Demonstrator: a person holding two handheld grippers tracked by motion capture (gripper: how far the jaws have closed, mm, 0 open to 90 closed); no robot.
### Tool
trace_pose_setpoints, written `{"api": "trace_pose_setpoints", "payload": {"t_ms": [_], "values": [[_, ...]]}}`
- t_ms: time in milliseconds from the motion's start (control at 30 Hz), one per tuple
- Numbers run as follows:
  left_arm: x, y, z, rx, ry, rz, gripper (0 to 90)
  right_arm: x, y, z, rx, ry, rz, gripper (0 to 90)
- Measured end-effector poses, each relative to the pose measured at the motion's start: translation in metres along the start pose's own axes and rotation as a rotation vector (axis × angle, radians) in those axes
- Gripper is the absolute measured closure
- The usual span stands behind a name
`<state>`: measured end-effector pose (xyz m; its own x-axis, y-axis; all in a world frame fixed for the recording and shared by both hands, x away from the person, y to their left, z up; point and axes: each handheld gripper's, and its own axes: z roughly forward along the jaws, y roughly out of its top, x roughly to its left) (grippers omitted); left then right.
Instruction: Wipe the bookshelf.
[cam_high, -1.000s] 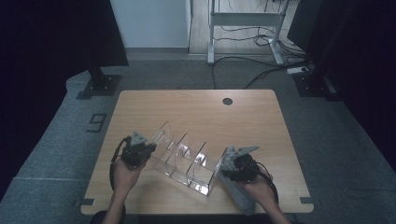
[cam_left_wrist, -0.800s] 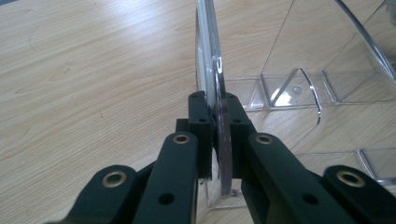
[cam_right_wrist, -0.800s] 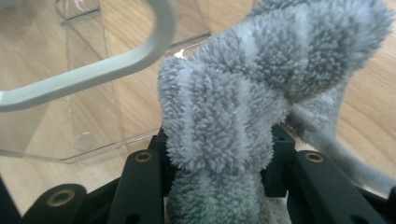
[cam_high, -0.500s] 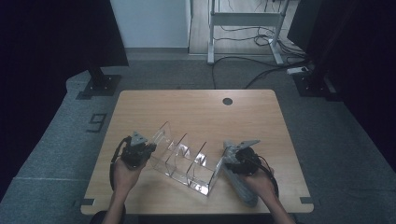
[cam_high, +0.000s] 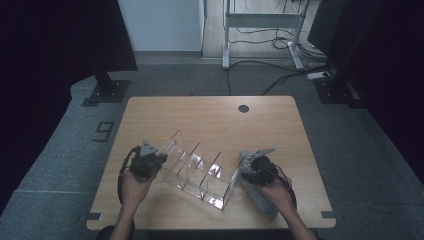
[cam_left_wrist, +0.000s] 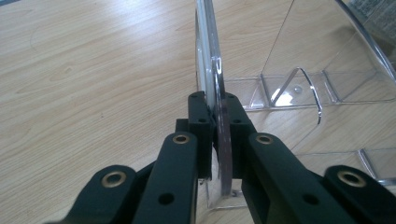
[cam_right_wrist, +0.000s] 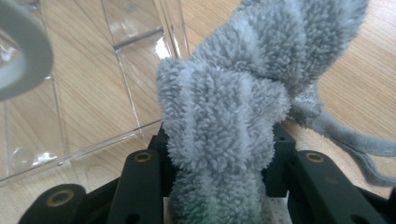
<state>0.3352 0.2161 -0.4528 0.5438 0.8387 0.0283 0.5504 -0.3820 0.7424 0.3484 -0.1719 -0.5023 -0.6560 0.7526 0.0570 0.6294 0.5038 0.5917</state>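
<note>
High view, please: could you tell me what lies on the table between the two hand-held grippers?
The clear acrylic divided organizer spans the gap; the left hand-held gripper clamps its end wall, and the right hand-held gripper brings a grey cloth.

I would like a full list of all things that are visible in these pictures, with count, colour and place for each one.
clear acrylic organizer: one, transparent, with divided compartments, on the near middle of the table, between the two tongs
grey microfibre cloth: one, grey and fluffy, near right of the table, beside the organizer's right end
wooden table: one, light wood, centre of the room
cable hole: one, dark, far side of the tabletop
floor cables: several, dark, on the grey floor beyond the table
left tongs: one, black, shut on the organizer's end wall
right tongs: one, black, shut on the cloth
person's hands: two, at the near edge
</note>
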Motion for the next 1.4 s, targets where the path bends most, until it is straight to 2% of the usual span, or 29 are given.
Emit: {"api": "trace_pose_setpoints", "payload": {"t_ms": [333,500,600,733,967,1400], "values": [[0.000,0.000,0.000,0.000,0.006,-0.006,85.5,0.002,-0.007,0.016,0.043,-0.004,-0.014,59.0],[-0.001,0.000,0.000,0.002,0.009,-0.007,85.5,0.003,-0.007,0.016,0.041,-0.008,-0.018,59.0],[-0.004,0.001,0.000,0.005,0.031,-0.007,85.5,0.003,-0.007,0.015,0.040,-0.008,-0.016,59.0],[-0.011,0.003,0.002,0.020,0.092,0.005,84.3,0.007,-0.008,0.013,0.039,0.001,-0.029,59.2],[-0.010,0.003,0.002,0.015,0.084,-0.008,84.5,0.019,-0.011,0.008,0.046,0.023,-0.066,59.4],[-0.011,0.002,0.002,0.012,0.091,-0.012,84.5,0.035,-0.015,0.003,0.060,0.071,-0.100,59.4]]}}
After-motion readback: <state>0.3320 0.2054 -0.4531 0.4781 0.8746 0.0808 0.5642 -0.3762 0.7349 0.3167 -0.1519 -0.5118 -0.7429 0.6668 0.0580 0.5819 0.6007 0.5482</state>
